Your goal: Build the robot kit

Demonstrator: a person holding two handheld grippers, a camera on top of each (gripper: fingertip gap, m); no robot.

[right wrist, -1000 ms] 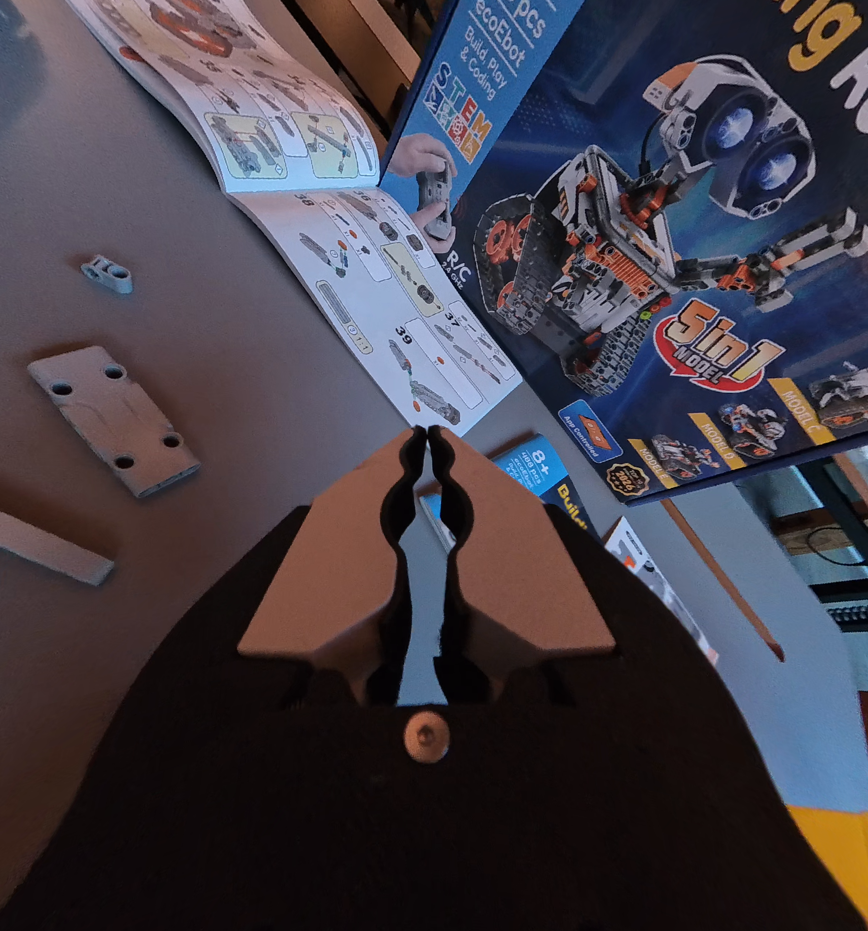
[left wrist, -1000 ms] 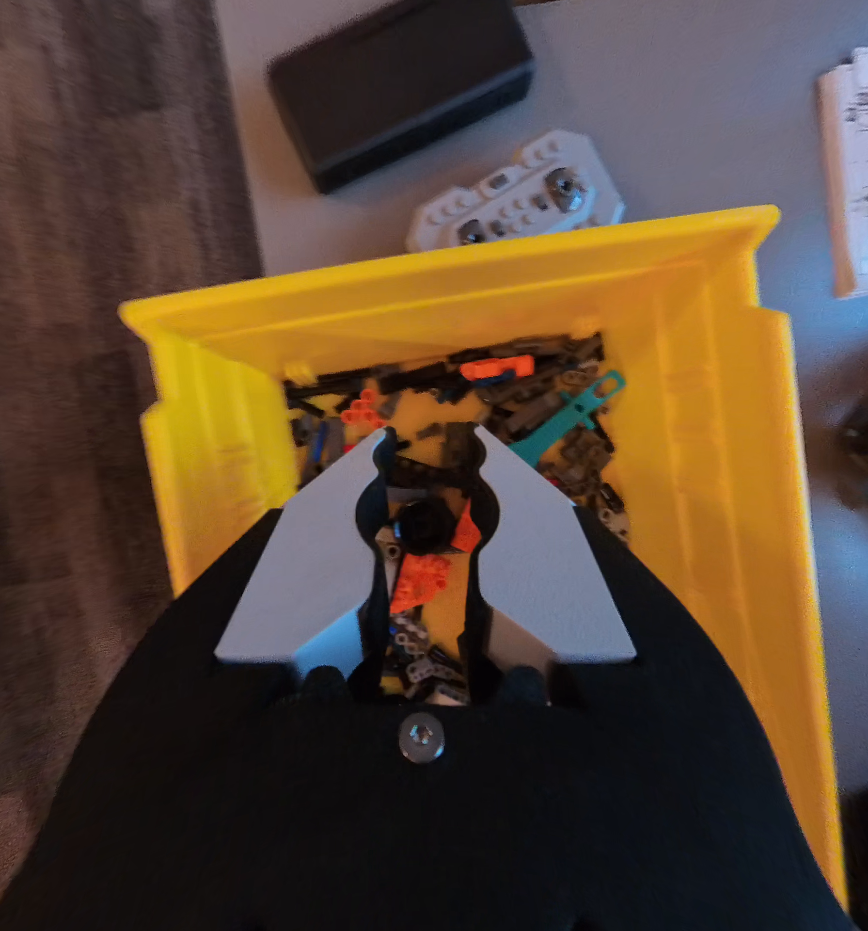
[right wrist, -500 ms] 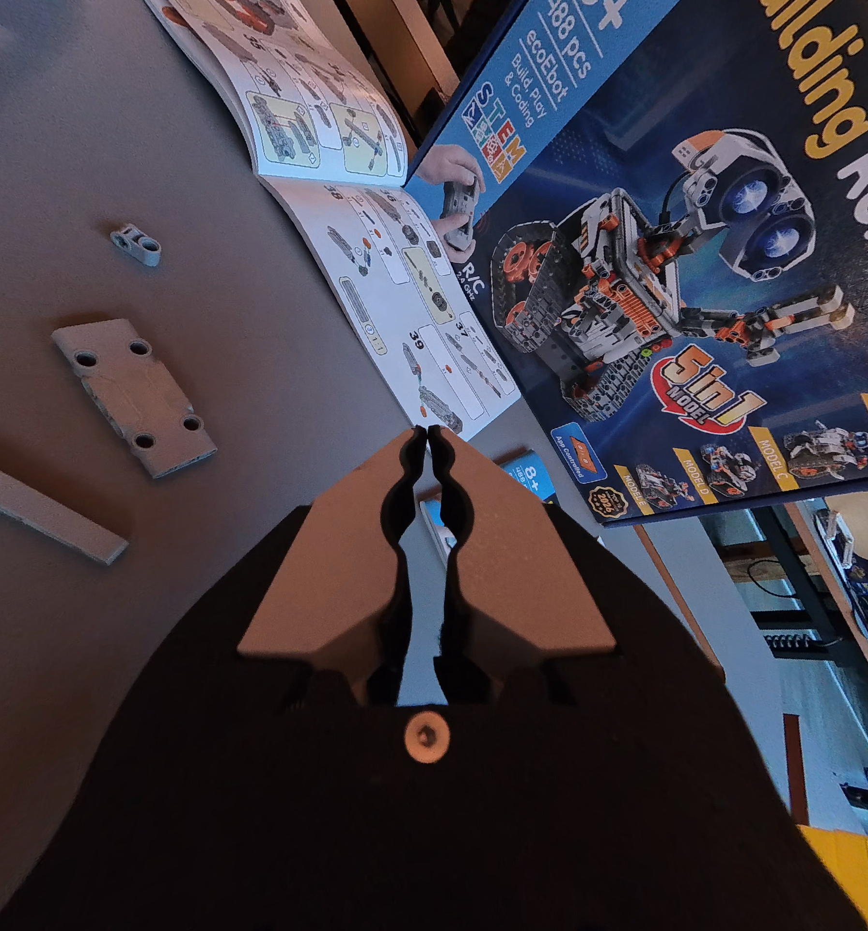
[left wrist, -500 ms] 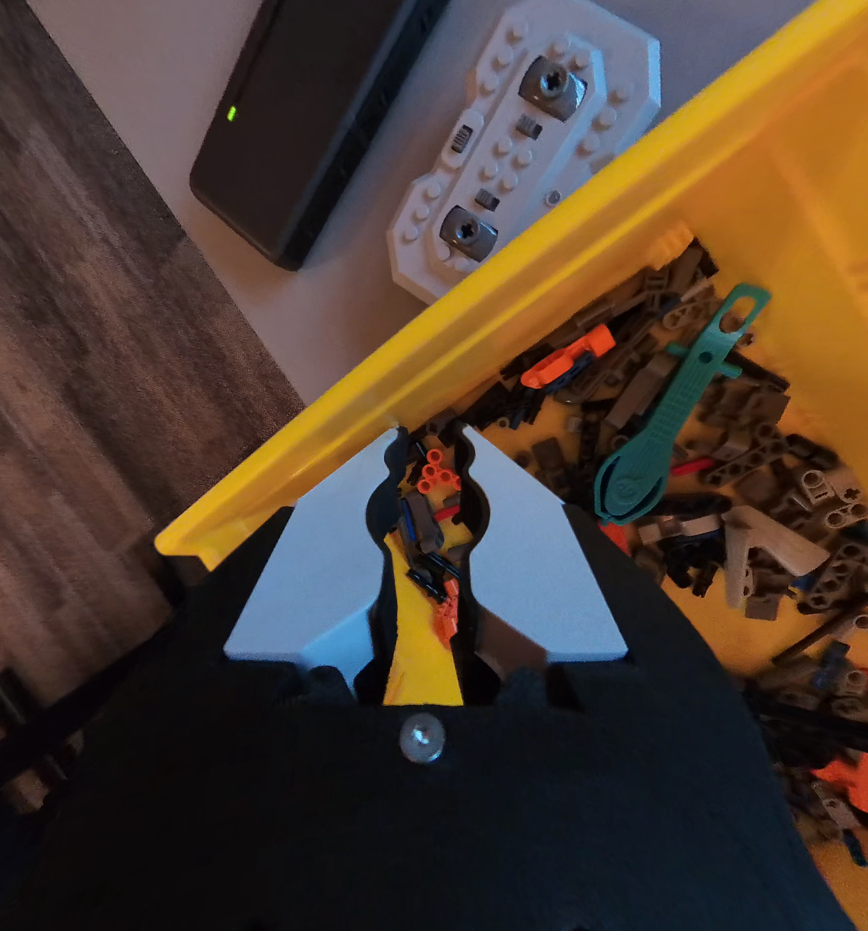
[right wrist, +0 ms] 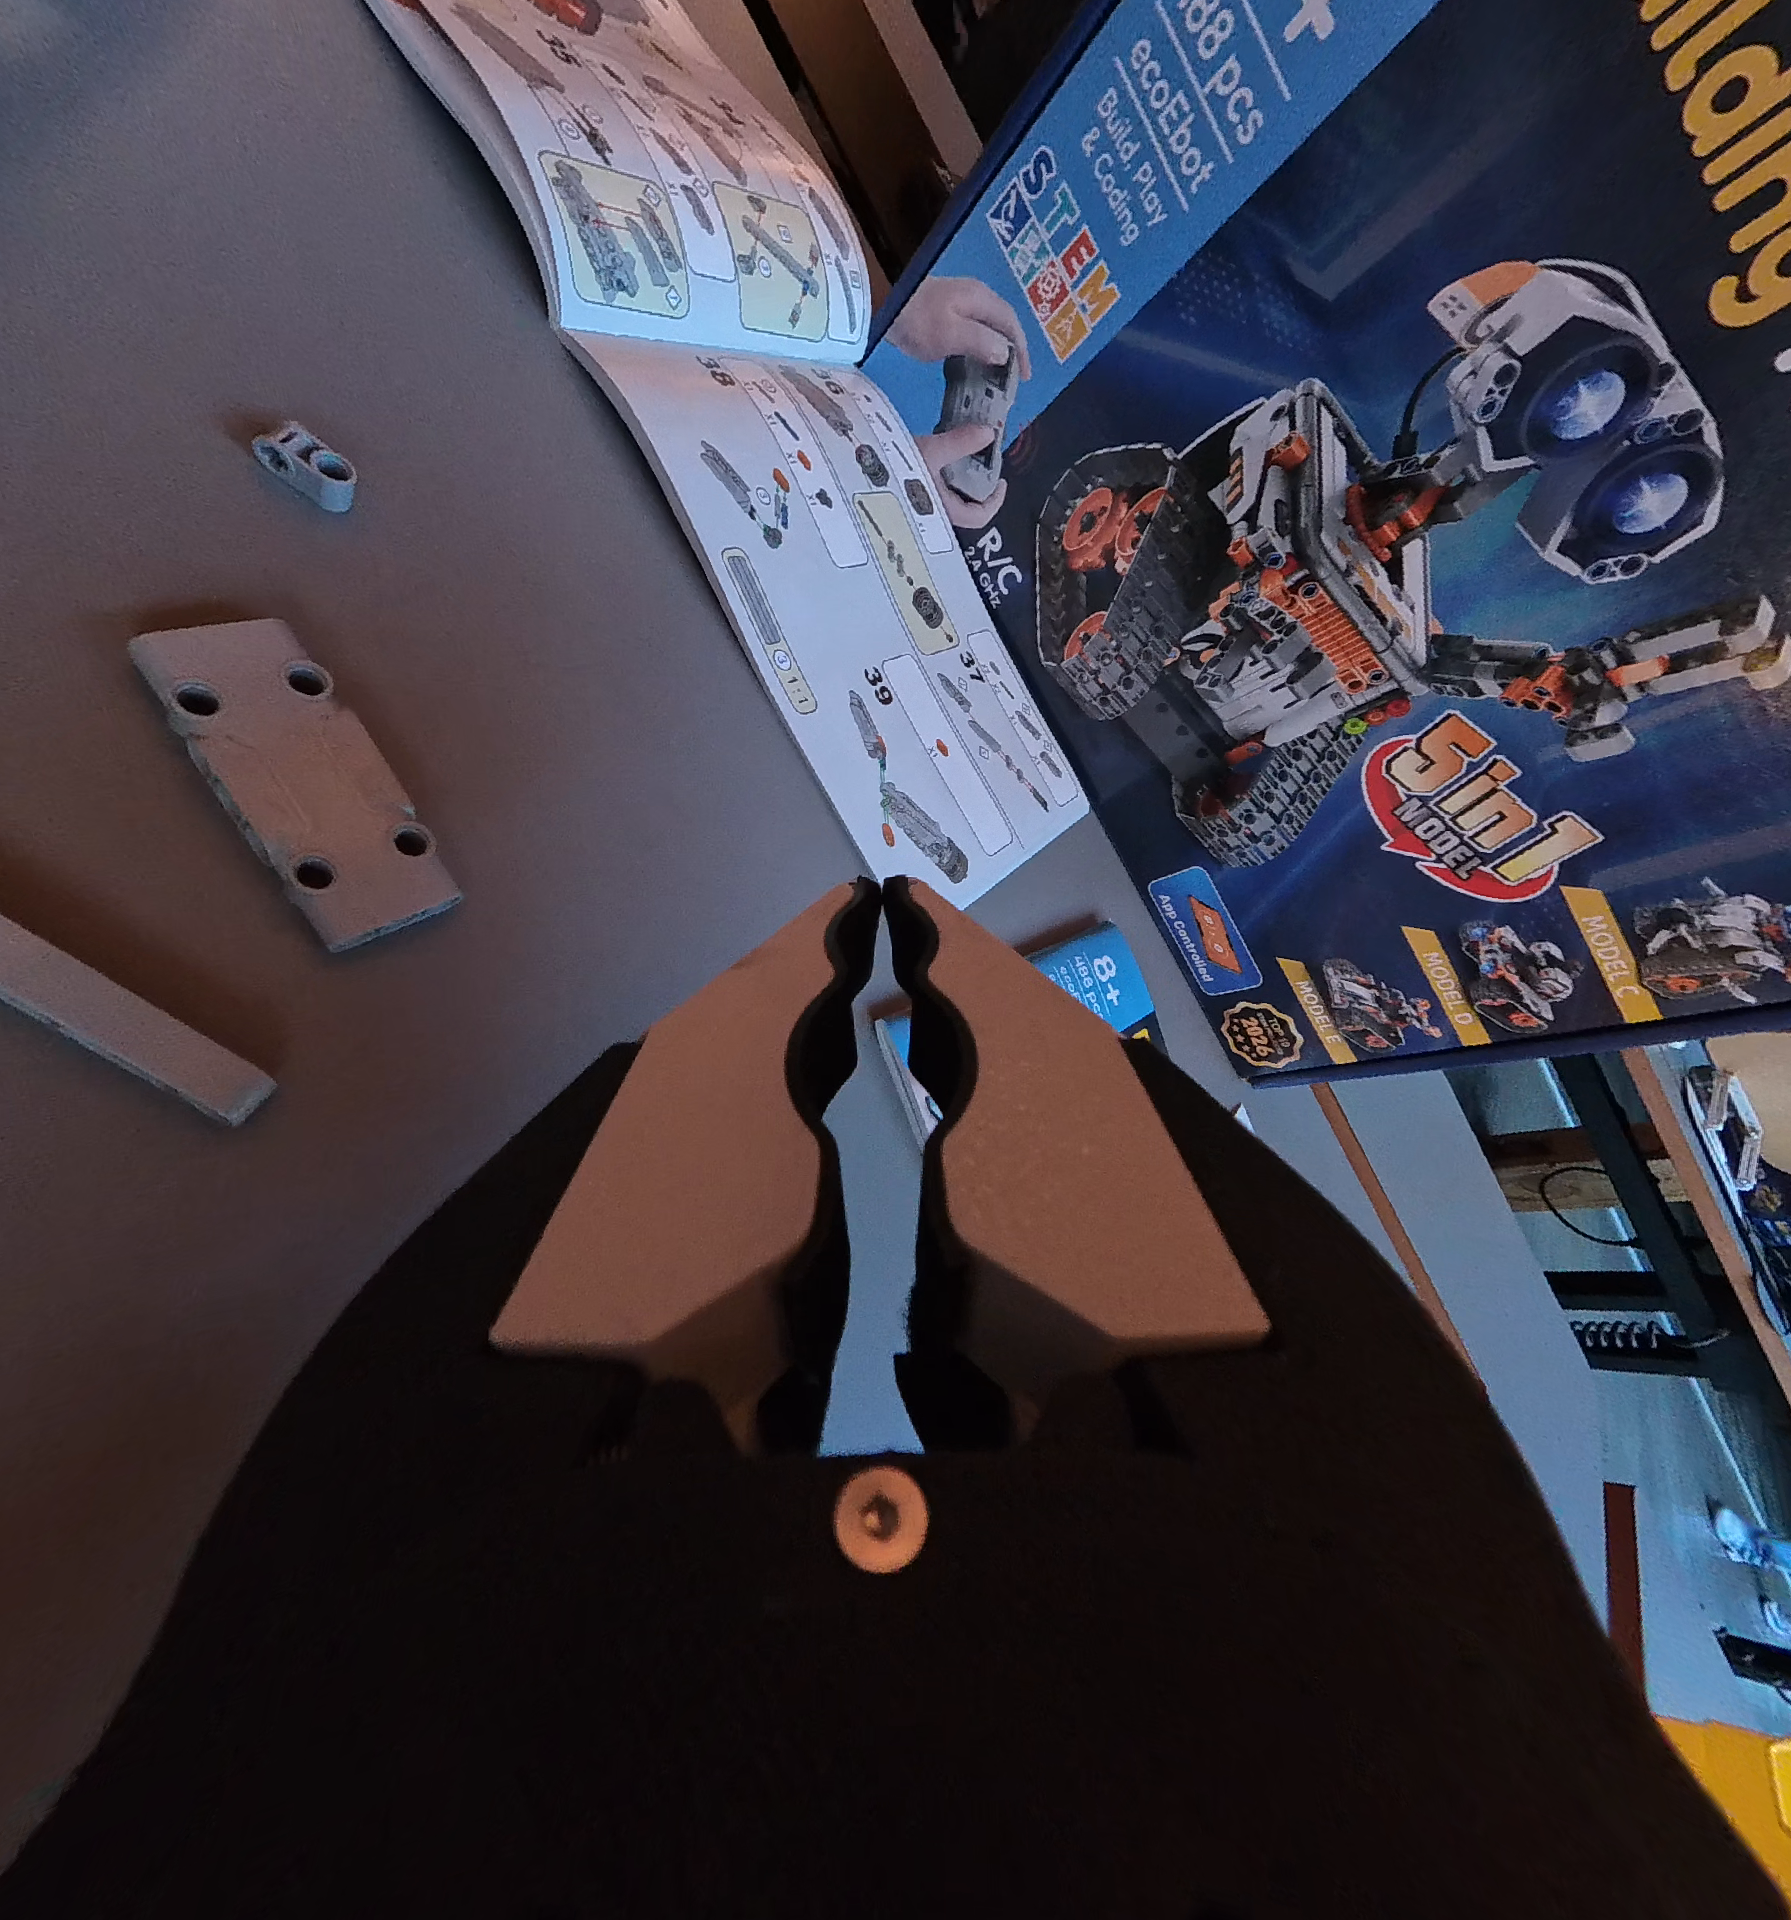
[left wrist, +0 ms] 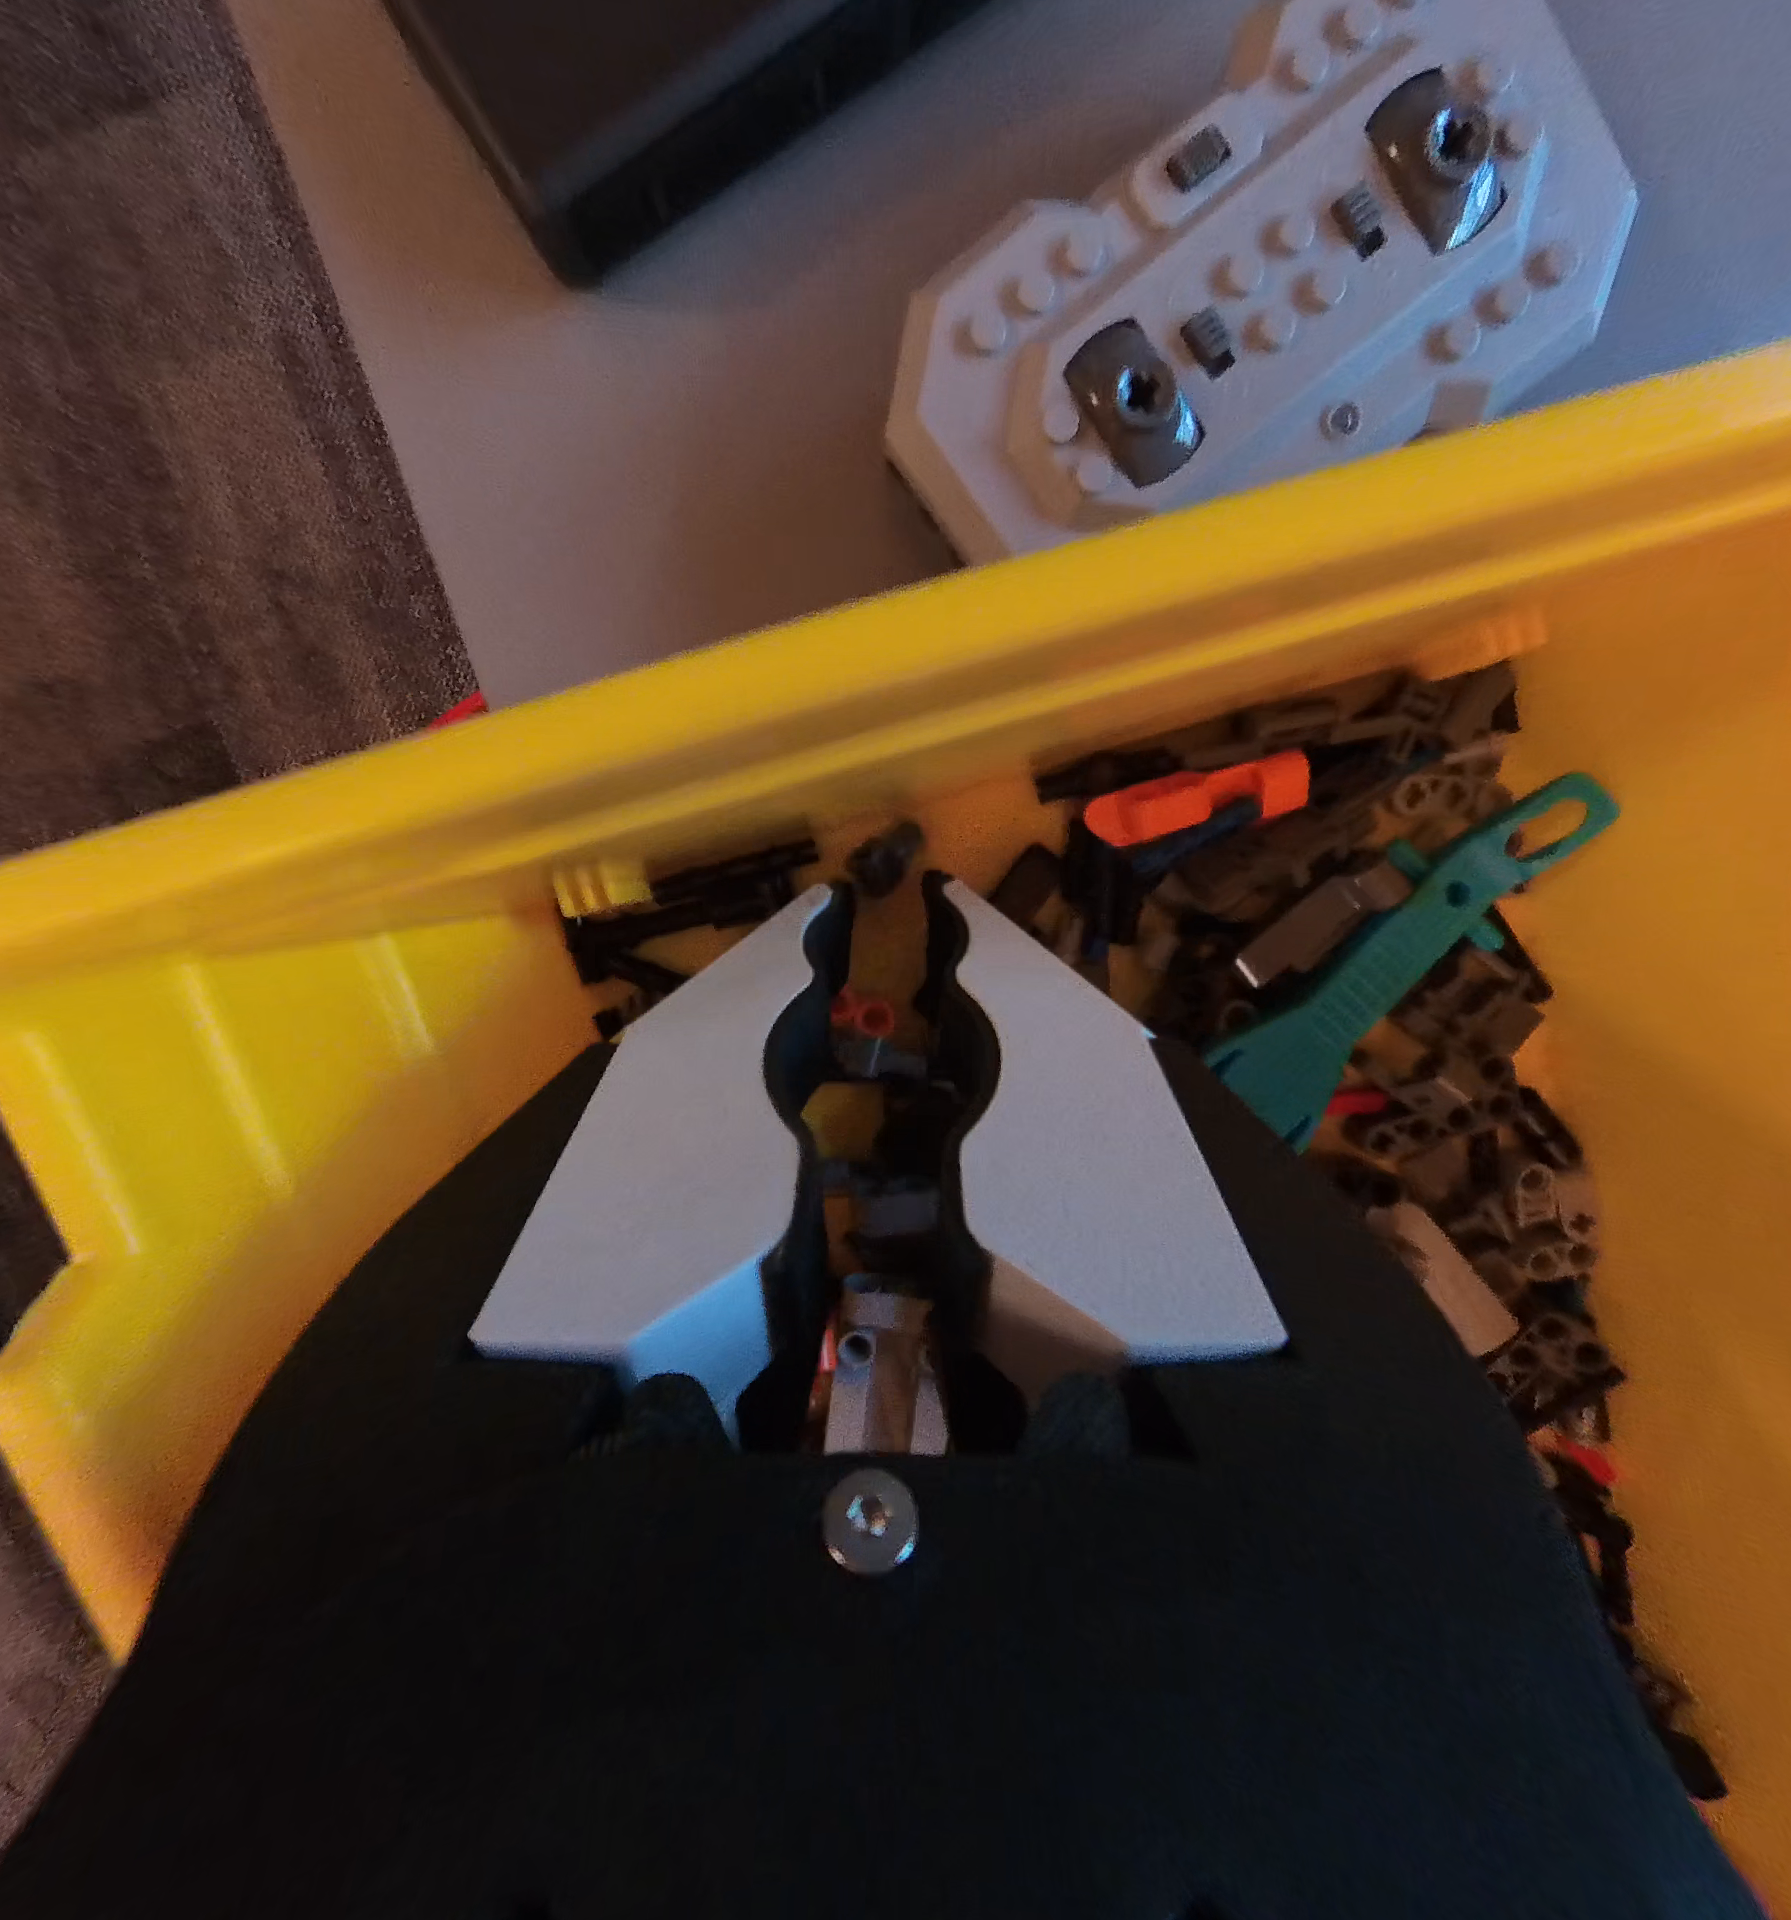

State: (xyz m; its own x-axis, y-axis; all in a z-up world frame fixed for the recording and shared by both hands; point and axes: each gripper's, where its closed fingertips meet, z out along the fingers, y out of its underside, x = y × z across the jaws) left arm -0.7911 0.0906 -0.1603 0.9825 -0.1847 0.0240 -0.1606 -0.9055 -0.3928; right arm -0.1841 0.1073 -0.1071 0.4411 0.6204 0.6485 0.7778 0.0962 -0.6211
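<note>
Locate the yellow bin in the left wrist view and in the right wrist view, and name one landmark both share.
Left wrist view: the yellow bin fills the middle and right; the left gripper reaches over the loose parts inside.
Right wrist view: only a yellow corner shows at the bottom right edge, behind the right gripper.
Shared landmark: the grey tabletop, besides the bin itself.

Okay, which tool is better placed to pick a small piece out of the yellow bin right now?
Left, probably. The left tool is open and already down inside the yellow bin, tips over the loose building pieces. The right tool is shut, off over the grey table near the instruction booklet.
</note>
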